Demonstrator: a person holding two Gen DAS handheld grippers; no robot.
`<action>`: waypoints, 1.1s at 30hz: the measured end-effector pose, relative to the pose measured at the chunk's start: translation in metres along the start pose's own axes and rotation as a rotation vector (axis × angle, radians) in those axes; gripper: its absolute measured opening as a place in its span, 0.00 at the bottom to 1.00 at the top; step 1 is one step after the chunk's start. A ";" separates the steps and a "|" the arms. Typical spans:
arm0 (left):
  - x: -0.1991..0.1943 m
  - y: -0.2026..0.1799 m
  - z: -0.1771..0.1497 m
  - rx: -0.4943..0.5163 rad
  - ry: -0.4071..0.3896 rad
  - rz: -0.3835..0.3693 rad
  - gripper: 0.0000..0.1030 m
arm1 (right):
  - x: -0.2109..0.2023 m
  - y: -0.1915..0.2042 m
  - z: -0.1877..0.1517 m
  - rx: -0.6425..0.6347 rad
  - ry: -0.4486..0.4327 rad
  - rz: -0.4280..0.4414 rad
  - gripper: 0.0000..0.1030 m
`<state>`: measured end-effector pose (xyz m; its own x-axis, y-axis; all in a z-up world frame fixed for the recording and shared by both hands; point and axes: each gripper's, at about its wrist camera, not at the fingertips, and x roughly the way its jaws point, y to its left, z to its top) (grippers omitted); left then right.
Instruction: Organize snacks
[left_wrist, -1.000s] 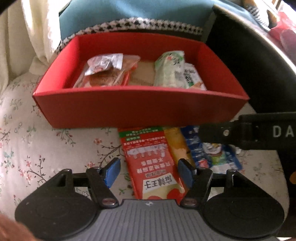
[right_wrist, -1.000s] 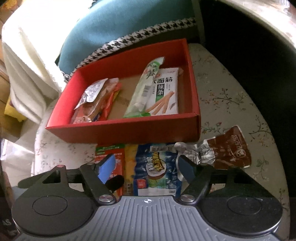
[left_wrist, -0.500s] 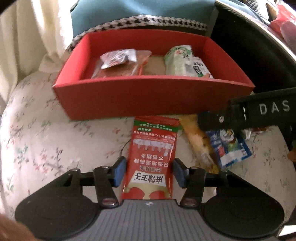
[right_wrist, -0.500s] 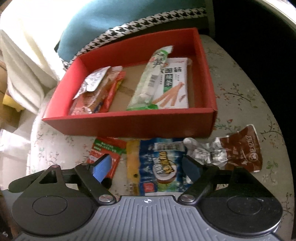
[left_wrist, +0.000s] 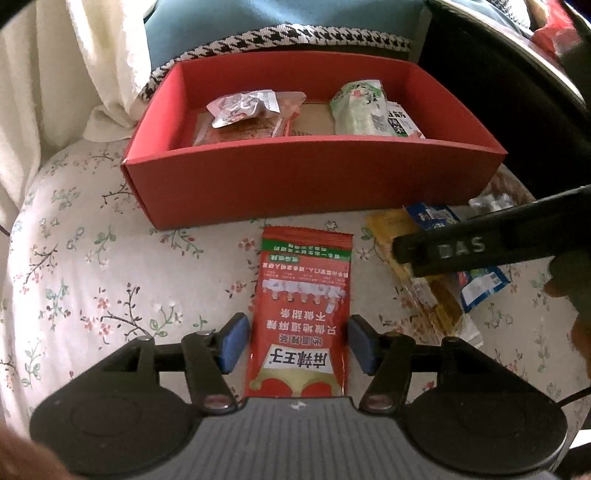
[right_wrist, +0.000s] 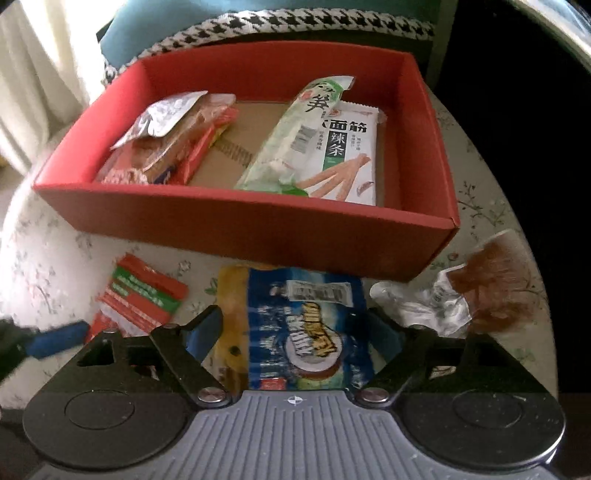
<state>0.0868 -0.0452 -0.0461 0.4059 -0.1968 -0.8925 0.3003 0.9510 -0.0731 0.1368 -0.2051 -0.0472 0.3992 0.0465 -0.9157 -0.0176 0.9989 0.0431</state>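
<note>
A: Since a second ago the red packet (left_wrist: 301, 317) sits straight between the left gripper (left_wrist: 297, 341) pads instead of off to one side, and the red box (left_wrist: 314, 184) looks further up the left wrist frame.

B: Is that tool clamped on it?

A: Not that I can see. Its jaws are opening, with the packet between them and a sliver of gap at each blue pad (left_wrist: 232, 341). At lower centre of the right wrist view, the right gripper (right_wrist: 295, 332) is closing astride the blue packet (right_wrist: 306, 332), pads not yet pressing.

B: What could go wrong?

A: I'd judge the left pads may skid off the flat, slick film. On the right, the yellow wrapper (right_wrist: 231, 291) lies tucked under the blue packet's left edge, so both could come up together, or the near box wall could catch a packet on the way in.

B: Which way does the red packet run?

A: Its long axis runs bottom to top of the left wrist frame, the far end pointing at the box's front wall, lying flat on the floral cloth (left_wrist: 92, 295). A brown packet (right_wrist: 495, 291) waits at the far right.
</note>
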 end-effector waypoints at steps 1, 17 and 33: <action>-0.001 0.001 0.000 -0.003 0.006 -0.007 0.51 | -0.004 -0.005 -0.002 0.025 0.003 0.032 0.66; -0.010 0.002 -0.013 0.031 0.034 -0.030 0.62 | -0.023 -0.012 -0.027 0.066 -0.008 0.096 0.83; 0.000 -0.002 -0.012 0.094 0.008 0.009 0.72 | -0.036 0.004 -0.041 -0.056 -0.051 0.050 0.51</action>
<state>0.0763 -0.0445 -0.0512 0.4022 -0.1862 -0.8964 0.3765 0.9261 -0.0234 0.0848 -0.2023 -0.0305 0.4426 0.0977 -0.8914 -0.0893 0.9939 0.0646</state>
